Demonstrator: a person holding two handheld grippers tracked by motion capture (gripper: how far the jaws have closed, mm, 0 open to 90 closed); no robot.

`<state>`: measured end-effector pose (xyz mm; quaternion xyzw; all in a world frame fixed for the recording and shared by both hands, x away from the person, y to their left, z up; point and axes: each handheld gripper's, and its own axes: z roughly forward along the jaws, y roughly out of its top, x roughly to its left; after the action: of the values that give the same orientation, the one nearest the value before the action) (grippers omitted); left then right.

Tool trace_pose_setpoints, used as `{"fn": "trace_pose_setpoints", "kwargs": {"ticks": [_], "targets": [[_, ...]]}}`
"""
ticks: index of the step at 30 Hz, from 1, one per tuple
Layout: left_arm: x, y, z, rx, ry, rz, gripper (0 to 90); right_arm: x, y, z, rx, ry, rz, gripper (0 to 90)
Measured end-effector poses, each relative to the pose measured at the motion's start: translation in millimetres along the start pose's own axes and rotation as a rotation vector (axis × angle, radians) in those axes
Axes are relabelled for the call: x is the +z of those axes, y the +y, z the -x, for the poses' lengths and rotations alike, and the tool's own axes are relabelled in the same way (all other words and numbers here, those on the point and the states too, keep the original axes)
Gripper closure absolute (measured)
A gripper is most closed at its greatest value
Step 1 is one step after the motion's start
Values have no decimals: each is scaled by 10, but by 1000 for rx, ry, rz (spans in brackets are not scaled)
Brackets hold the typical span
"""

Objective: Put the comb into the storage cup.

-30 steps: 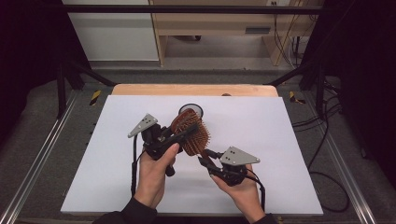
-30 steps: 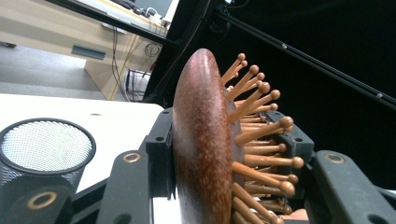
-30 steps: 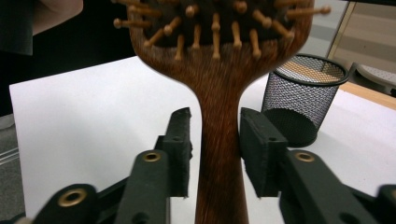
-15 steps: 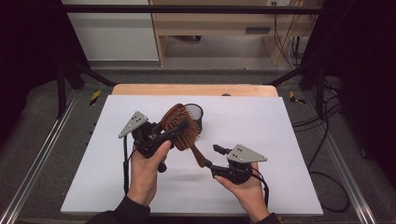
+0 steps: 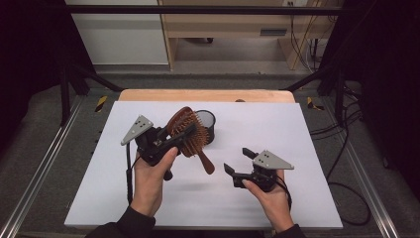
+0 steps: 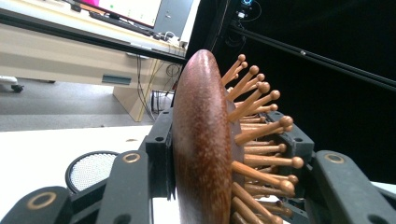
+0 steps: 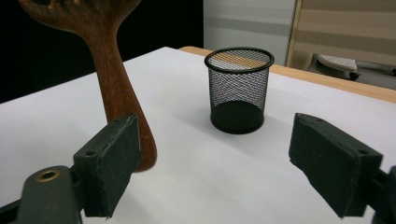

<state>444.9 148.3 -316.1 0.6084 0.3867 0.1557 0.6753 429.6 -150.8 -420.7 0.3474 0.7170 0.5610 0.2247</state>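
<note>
Jaws of the left gripper [image 5: 171,142] clamping the wooden hairbrush [image 5: 189,135] at centre frame, right gripper [image 5: 237,161] jaws just opening, empty, lower right, mesh cup [image 5: 207,125] standing behind on the tabletop [image 5: 297,129]

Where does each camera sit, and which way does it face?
High view: above the person's side, looking forward and down on the white table; both hands, left tool, right tool.
Left gripper view: on the left tool, facing the clamped hairbrush.
Right gripper view: on the right tool, whose jaws have just been opening on nothing, facing the mesh cup.
Shared by all: hairbrush, cup.
</note>
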Motion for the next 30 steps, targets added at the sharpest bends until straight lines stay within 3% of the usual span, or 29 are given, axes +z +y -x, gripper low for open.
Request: {"fn": "trace_pose_setpoints", "kwargs": {"ticks": [9, 16, 21, 25, 30], "targets": [[-29, 136, -16, 2, 5, 13, 508, -134, -14, 152, 12, -37, -6, 83], [-32, 296, -29, 15, 14, 28, 508, -273, -95, 264, -28, -119, 12, 61], [7, 409, -37, 37, 19, 29, 509, -372, -179, 322, -13, -140, 9, 73], [51, 509, -44, 43, 23, 36, 509, -470, -235, 335, -41, -162, -1, 73], [153, 641, -78, 68, 36, 40, 508, -604, -277, 354, -24, -167, 5, 47]]}}
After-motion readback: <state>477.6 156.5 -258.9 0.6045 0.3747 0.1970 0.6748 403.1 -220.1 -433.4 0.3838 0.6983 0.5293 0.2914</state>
